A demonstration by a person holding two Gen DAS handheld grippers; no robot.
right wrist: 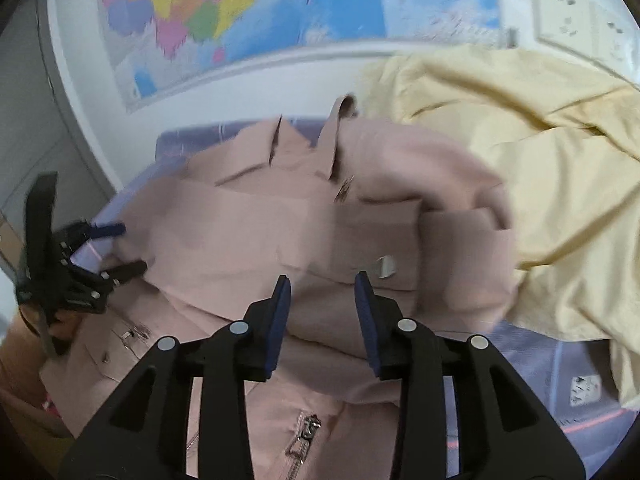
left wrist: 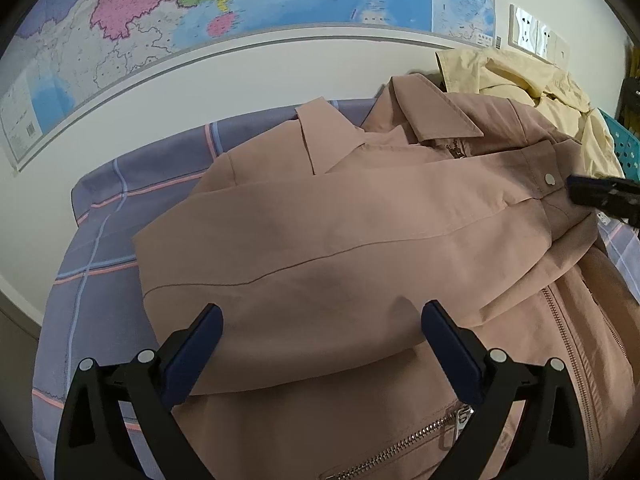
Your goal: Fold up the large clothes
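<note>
Left wrist view: pink jacket [left wrist: 360, 216] is lying on the checked sheet [left wrist: 120, 208], sleeve folded across, ahead of the left gripper [left wrist: 322, 312], jaws spread wide, empty. Right gripper [right wrist: 322, 284] is hovering part-open, gripping nothing, cuff snap [right wrist: 386, 266] just beyond its right jaw.

Parted jaws over pink jacket [right wrist: 260, 220]
</note>
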